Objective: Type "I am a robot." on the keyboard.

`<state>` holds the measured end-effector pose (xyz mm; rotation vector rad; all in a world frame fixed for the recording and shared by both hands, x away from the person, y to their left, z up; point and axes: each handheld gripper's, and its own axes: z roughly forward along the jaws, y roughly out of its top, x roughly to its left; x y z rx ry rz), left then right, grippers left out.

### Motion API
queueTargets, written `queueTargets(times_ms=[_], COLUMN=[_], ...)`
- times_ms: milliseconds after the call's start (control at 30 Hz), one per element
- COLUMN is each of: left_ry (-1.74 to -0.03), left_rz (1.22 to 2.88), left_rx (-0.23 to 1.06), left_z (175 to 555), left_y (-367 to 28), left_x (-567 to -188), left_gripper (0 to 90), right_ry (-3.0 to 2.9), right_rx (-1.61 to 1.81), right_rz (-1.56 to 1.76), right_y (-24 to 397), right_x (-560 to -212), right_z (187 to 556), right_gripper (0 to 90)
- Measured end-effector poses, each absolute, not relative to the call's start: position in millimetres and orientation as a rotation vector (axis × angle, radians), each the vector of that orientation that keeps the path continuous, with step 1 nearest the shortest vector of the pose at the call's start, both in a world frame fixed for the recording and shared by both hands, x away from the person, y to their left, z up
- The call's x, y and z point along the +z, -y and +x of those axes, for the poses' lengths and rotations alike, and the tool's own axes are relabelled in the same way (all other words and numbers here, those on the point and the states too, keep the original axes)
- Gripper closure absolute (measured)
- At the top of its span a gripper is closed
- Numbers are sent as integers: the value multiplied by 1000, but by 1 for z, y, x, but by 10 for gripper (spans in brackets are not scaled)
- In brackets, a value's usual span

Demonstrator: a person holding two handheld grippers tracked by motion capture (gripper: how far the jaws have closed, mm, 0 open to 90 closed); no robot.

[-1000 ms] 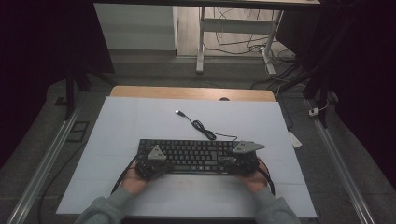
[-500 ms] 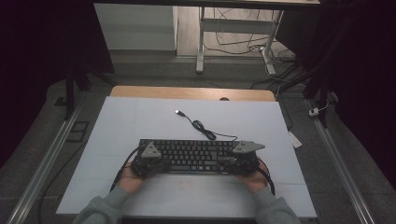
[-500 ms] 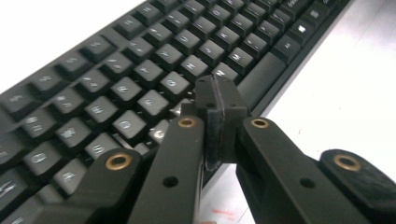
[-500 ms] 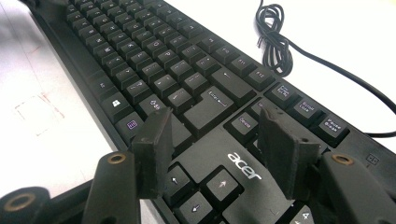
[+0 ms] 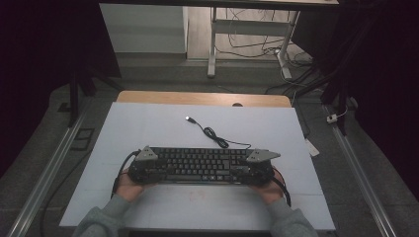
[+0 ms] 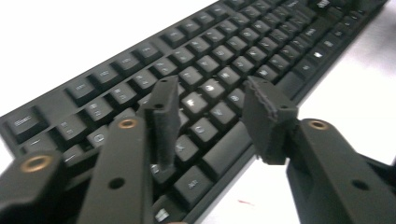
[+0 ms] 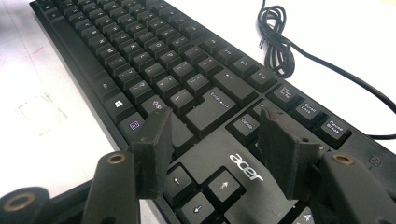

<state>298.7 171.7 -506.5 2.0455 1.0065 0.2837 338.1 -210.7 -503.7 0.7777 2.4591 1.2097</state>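
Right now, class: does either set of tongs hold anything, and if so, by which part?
Nothing is held. The left tongs, which have just been opening, and the right tongs both stand open above the keyboard, with no key pinched between the jaws.

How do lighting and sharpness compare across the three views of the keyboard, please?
High view: dim, with dark surroundings and a grey-looking table. Left gripper view: table blown out to white, keyboard soft with blur, key legends smeared. Right gripper view: sharper, keyboard's brand logo and coiled cable crisp, table again overexposed.
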Motion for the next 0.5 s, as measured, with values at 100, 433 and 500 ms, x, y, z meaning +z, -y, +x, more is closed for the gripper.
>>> queueTargets(times_ms=[100, 433, 500], left_ry=[-1050, -1110, -1120], left_rz=[2039, 2022, 2021], left_rx=[285, 302, 302], left_z=[302, 304, 305], left_y=[-177, -188, -189], left_x=[-508, -508, -508], left_gripper=[480, 420, 417], right_ry=[-2456, -2458, -2457], right_rx=[1209, 1211, 1212], right_rz=[780, 777, 778], right_y=[211, 211, 211], right_x=[-503, -504, -504], right_z=[338, 338, 338], right_gripper=[455, 454, 455])
